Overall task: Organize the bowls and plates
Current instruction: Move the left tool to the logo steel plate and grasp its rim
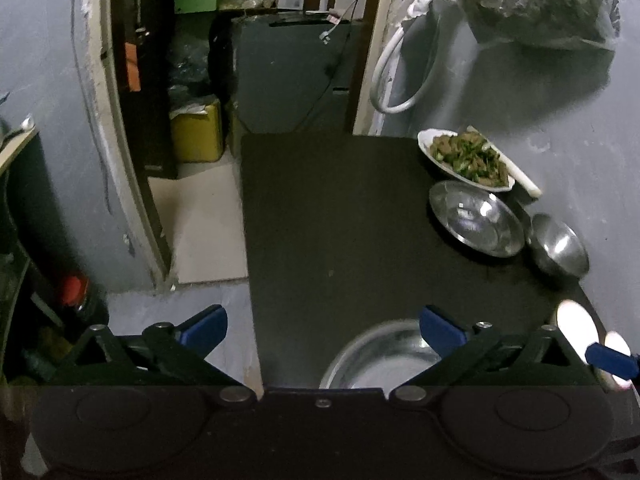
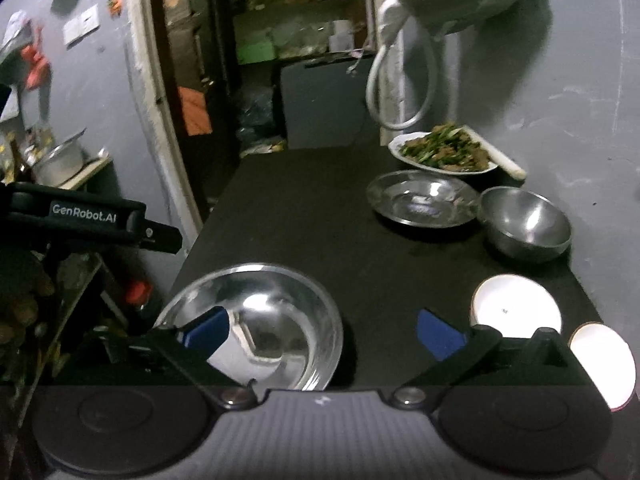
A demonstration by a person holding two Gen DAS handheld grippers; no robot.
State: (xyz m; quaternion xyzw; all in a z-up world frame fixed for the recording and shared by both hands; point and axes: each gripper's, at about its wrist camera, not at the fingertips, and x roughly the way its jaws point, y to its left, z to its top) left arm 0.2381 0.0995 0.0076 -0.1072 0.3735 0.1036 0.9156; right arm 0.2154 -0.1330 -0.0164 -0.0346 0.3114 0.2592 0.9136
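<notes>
A large steel bowl (image 2: 256,320) sits at the near left of the black table (image 2: 312,208); it also shows in the left wrist view (image 1: 380,356). My left gripper (image 1: 322,330) is open and empty above the table's left edge, its right finger over that bowl. My right gripper (image 2: 322,330) is open and empty above the near table, its left finger over the bowl. A steel plate (image 2: 422,200), a small steel bowl (image 2: 526,222), a white plate of food (image 2: 444,152) and two white dishes (image 2: 516,306) (image 2: 604,364) lie along the right.
A grey wall runs along the table's right side, with a white hose (image 2: 400,80) and a hanging plastic bag (image 1: 536,0). A doorway with shelves and a dark cabinet (image 1: 288,76) is beyond. A red-capped bottle (image 1: 74,290) stands on the left.
</notes>
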